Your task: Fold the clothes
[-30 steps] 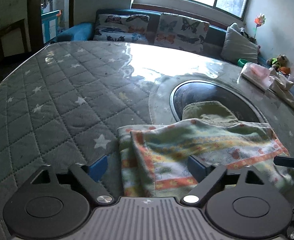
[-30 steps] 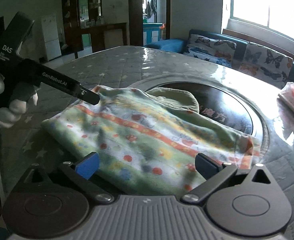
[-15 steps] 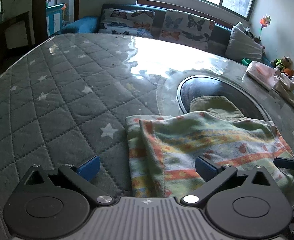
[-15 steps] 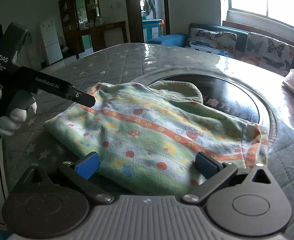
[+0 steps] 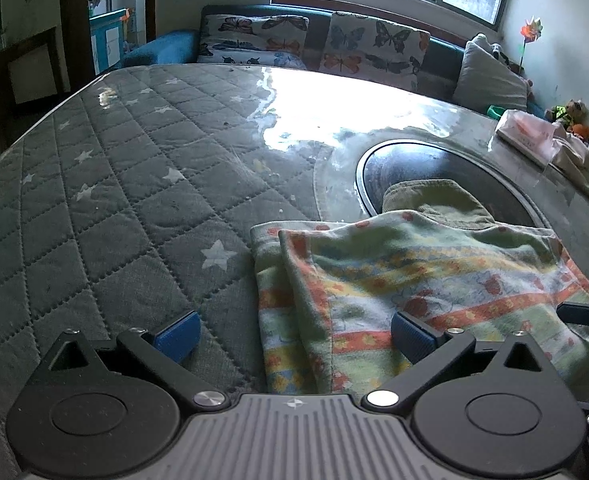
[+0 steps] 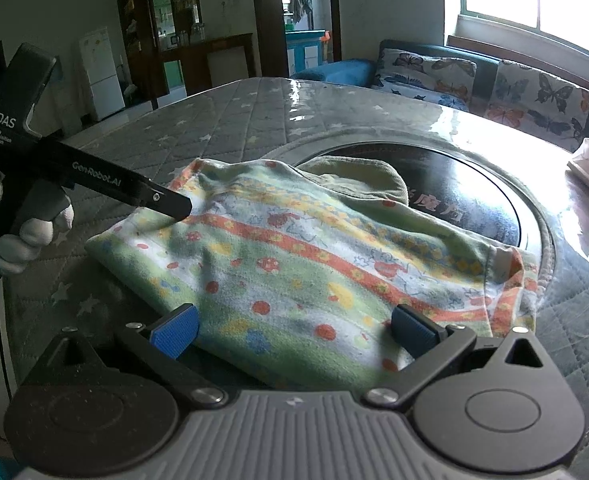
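Observation:
A folded patterned cloth (image 5: 434, 280), green with orange stripes and red dots, lies on the quilted table (image 5: 134, 200), over an olive garment (image 5: 434, 200). My left gripper (image 5: 292, 334) is open wide at the cloth's left edge, one pad over bare quilt and the other over the cloth. In the right wrist view the same cloth (image 6: 314, 260) and olive garment (image 6: 354, 176) show. My right gripper (image 6: 294, 334) is open above the cloth's near edge, gripping nothing. One black finger (image 6: 166, 200) of the left gripper rests at the cloth's far left corner, held by a gloved hand (image 6: 34, 232).
A round dark inset (image 5: 414, 168) sits in the table's middle, partly under the clothes. A pink packet and pale cloths (image 5: 534, 136) lie at the far right. Behind the table stands a sofa with butterfly cushions (image 5: 374, 44). Bare quilt stretches to the left.
The left gripper's jaws have spread a little wider, and its left pad now stands off the cloth's edge over bare quilt. The cloth and the right gripper have kept their places.

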### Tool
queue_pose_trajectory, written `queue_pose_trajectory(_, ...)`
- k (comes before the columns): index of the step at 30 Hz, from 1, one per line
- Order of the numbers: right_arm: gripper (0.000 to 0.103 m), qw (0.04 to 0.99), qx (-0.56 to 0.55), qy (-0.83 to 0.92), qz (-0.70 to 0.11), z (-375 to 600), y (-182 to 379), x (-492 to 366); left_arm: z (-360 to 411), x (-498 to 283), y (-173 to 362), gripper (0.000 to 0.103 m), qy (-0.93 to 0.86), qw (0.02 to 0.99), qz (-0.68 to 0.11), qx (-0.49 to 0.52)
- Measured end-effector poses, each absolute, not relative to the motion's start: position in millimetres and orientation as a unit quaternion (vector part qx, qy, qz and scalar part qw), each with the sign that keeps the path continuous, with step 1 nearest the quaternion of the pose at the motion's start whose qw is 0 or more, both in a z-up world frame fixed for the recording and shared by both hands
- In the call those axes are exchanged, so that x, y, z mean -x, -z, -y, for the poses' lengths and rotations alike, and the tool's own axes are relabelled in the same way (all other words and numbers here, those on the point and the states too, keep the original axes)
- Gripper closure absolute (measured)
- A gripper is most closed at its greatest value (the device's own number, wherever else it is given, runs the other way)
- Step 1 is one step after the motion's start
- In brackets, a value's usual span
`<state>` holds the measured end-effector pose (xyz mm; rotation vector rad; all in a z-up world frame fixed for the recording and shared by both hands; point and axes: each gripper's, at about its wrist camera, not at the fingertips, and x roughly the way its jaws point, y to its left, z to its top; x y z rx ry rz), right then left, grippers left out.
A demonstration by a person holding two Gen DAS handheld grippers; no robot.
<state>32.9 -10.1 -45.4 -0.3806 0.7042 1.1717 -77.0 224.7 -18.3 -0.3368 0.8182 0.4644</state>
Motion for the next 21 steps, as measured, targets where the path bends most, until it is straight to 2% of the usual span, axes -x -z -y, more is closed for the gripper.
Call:
queue_pose_trajectory(9, 0.000, 0.780, 0.182, -0.530, -0.277, 12, 30, -21, -226, 86, 11, 0.000, -0.228, 0.879, -0.384, 0.165)
queue_pose_trajectory(21, 0.000, 0.773, 0.221, -0.526, -0.276, 5, 44, -16, -178, 104, 20, 0.001, -0.222, 0.894, -0.383, 0.066)
